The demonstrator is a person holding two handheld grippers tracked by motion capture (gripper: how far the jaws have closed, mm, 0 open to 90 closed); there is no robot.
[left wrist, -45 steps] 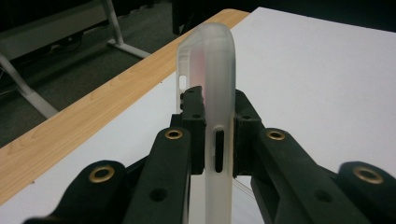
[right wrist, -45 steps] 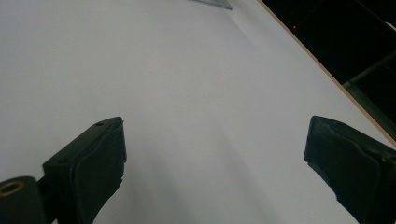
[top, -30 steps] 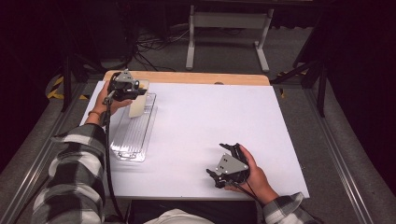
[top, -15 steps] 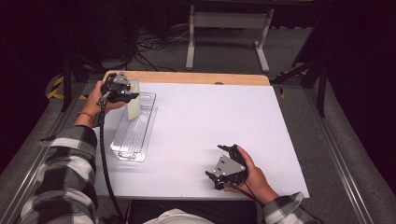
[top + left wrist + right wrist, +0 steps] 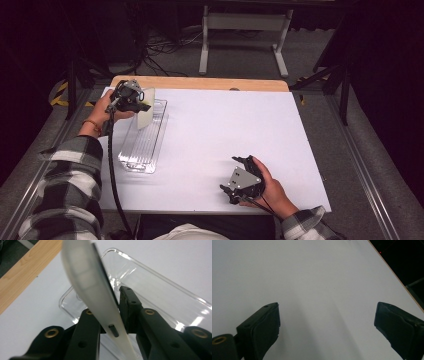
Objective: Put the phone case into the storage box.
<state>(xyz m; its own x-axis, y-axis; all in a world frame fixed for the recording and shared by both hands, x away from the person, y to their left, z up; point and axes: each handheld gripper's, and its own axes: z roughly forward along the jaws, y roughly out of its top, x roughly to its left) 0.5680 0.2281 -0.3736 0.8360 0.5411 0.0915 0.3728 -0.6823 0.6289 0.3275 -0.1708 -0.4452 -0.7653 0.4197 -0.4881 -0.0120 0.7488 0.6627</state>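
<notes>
A white translucent flat piece (image 5: 146, 107) is pinched edge-on in my left gripper (image 5: 131, 96), which is shut on it over the far end of a clear plastic tray (image 5: 142, 145). In the left gripper view the white piece (image 5: 92, 290) rises between the jaws of the left gripper (image 5: 112, 322), with the clear tray (image 5: 160, 290) right below. My right gripper (image 5: 234, 176) rests near the table's front right, open and holding nothing. The right gripper view has the right gripper (image 5: 327, 325) with its jaws wide apart over bare white table (image 5: 317, 277).
The white table top (image 5: 225, 125) has a wooden strip (image 5: 200, 82) along its far edge. Beyond it stand a metal stand's legs (image 5: 240, 40) and cables on the floor. Dark rails run along both sides of the table.
The left gripper has carried the white piece a little back and left, staying over the tray's far end. The right gripper has barely shifted.
</notes>
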